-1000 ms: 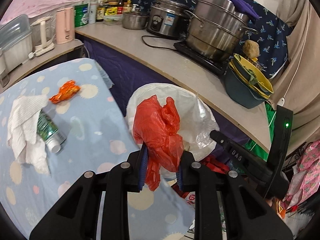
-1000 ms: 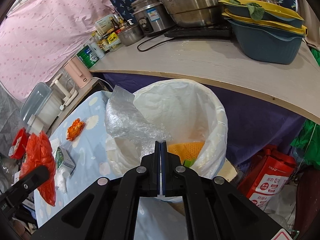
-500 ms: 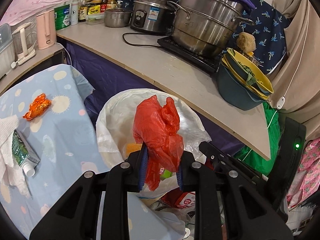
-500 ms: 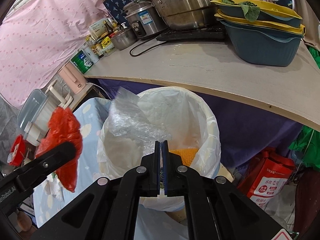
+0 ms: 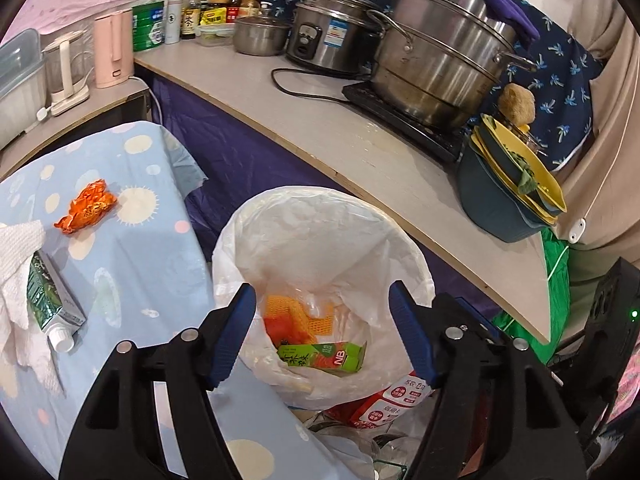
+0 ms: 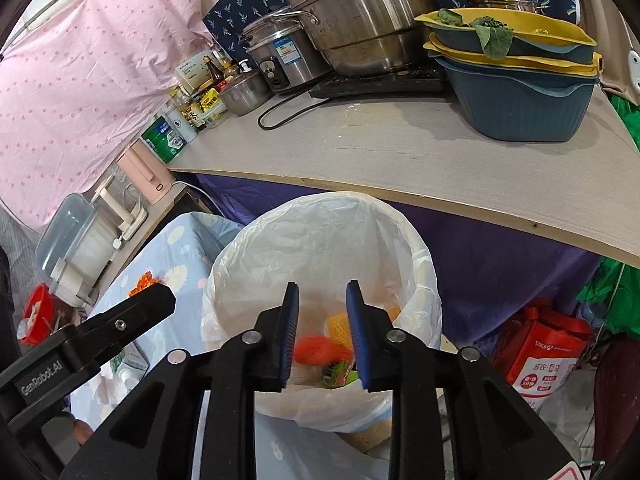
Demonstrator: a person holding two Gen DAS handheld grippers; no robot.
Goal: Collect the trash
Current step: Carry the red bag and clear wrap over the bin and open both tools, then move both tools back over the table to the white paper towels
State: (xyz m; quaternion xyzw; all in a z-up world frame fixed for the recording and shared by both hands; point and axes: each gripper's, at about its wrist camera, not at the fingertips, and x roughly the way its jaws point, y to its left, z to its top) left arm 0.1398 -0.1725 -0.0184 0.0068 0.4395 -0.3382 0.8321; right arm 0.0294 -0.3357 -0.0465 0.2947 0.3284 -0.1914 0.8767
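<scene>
A bin lined with a white bag [image 5: 320, 216] stands beside the blue table; it also shows in the right wrist view [image 6: 424, 264]. Inside lie a red plastic bag [image 6: 318, 350], orange foam netting [image 5: 298, 314] and a green carton [image 5: 322, 356]. My left gripper [image 5: 322, 336] is open and empty above the bin mouth. My right gripper [image 6: 322, 332] is open and empty above the bin too. On the blue tablecloth [image 5: 132, 264] lie an orange wrapper [image 5: 86, 208], a green carton with a white cap [image 5: 52, 308] and white paper towel [image 5: 16, 256].
A wooden counter [image 5: 360, 148] curves behind the bin with steel pots [image 5: 444, 52], a rice cooker [image 5: 332, 32], stacked blue and yellow basins [image 5: 508, 192], a pink kettle [image 5: 112, 50] and bottles. A red shopping bag [image 6: 540, 364] stands on the floor right of the bin.
Both grippers have opened over the bin. The red plastic bag left my left gripper and the clear plastic left my right gripper; the red bag now lies inside the bin.
</scene>
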